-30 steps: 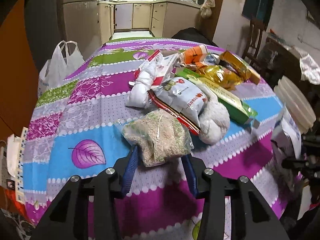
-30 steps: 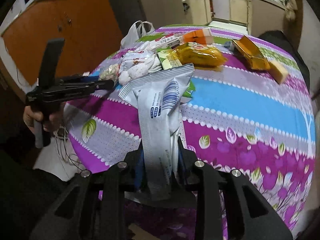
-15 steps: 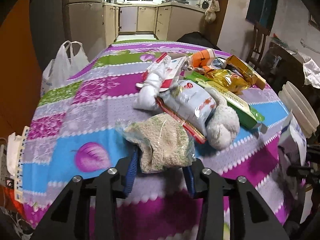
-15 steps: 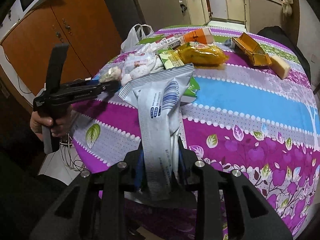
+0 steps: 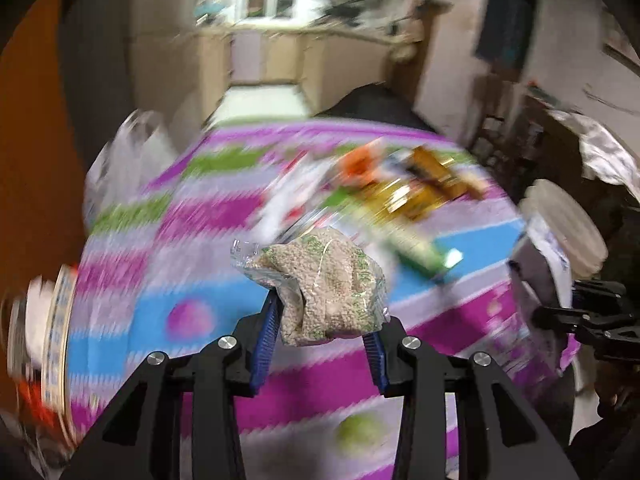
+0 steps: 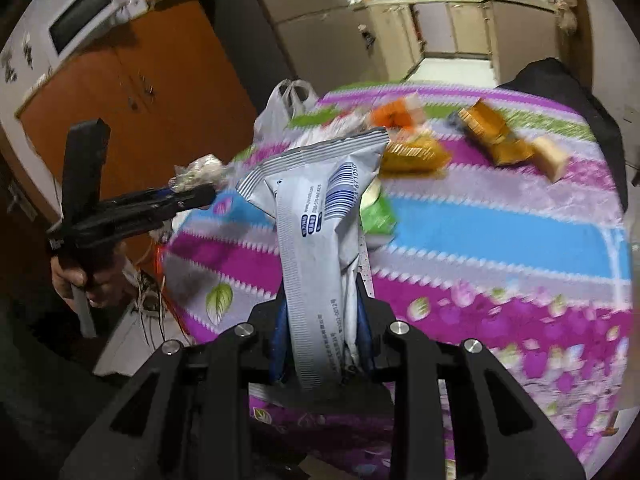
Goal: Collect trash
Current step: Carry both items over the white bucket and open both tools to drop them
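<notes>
Left wrist: left hand-held gripper (image 5: 325, 334) clamps grain bag (image 5: 324, 276); right hand-held gripper (image 6: 320, 344) pinches silver pouch (image 6: 316, 216).

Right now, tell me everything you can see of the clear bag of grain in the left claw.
The clear bag of grain is a crumpled transparent plastic pouch filled with small beige pellets and some green flecks. An empty, wrinkled corner of film sticks out at its upper left. It bulges loosely and sags over the pads. The left claw is shut on its lower part, blue pads pressing both sides, holding it up off the striped tablecloth. Nothing else touches it.
</notes>
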`<state>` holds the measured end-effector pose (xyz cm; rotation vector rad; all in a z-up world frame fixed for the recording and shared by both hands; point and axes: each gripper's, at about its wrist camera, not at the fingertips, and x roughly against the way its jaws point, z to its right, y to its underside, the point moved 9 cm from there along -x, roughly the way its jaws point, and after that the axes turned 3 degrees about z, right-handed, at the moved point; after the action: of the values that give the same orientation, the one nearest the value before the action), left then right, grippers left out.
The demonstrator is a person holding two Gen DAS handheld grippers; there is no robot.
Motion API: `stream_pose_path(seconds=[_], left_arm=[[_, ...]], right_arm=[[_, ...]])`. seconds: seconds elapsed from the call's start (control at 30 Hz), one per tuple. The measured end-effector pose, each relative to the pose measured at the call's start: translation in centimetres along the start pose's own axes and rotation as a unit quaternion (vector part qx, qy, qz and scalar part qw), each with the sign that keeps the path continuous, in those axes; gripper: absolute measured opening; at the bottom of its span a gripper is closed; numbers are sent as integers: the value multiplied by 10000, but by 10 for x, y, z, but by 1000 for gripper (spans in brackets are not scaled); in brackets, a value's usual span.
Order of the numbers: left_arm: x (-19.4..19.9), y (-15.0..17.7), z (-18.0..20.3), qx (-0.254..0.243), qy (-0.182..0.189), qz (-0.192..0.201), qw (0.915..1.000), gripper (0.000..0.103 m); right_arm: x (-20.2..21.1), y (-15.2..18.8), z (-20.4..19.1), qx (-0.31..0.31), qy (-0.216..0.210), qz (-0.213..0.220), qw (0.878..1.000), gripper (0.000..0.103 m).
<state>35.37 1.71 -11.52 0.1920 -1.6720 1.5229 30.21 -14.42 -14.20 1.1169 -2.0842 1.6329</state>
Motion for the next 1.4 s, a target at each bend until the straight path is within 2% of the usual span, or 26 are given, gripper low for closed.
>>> stream_pose_path(seconds=[0.1, 0.17, 0.23, 0.33, 0.47, 0.53, 0.57, 0.67, 0.77, 0.93, 1.03, 1.2, 1.4], left_arm=[[-9, -37, 54, -494, 465, 167, 9976, 40], [-18, -60, 98, -896, 788, 245, 9926, 40], [-26, -80, 140, -1294, 1043, 325, 9856, 40], [-44, -110, 216, -1906, 1459, 397, 9700, 40], [-70, -136, 328, -2610, 2122, 287, 9413, 40], [-85, -146, 383, -2907, 2470, 166, 9242, 40], [-92, -149, 402, -2989, 2586, 74, 9185, 40], [-127, -151, 464, -3410, 2778, -197, 8979, 40], [-162, -144, 510, -3634, 2938, -671, 8816, 40], [-210, -115, 542, -4079, 2746, -1153, 8631, 40], [-219, -104, 541, -4213, 2674, -1275, 8572, 40], [-224, -100, 523, -4195, 2700, -1356, 8560, 40], [-248, -100, 509, -4050, 2619, -1509, 8629, 40]], right_arm=[[40, -23, 22, -221, 226, 351, 9989, 27], [78, -40, 47, -365, 583, 609, 9958, 27], [114, -52, 75, -575, 960, 811, 9904, 27], [172, -63, 132, -1017, 1743, 971, 9746, 27], [229, -55, 219, -1888, 2601, 577, 9452, 27], [243, -48, 250, -2171, 2828, 329, 9337, 27], [250, -45, 267, -2273, 2989, 171, 9267, 27], [255, -35, 301, -2587, 3101, -179, 9147, 27], [254, -27, 324, -2816, 3101, -467, 9068, 27], [247, -15, 345, -3052, 3088, -759, 8976, 28], [239, -7, 355, -3102, 3015, -971, 8963, 28], [227, -3, 365, -3130, 2967, -1191, 8943, 28], [211, 0, 365, -3026, 2894, -1472, 8961, 28]])
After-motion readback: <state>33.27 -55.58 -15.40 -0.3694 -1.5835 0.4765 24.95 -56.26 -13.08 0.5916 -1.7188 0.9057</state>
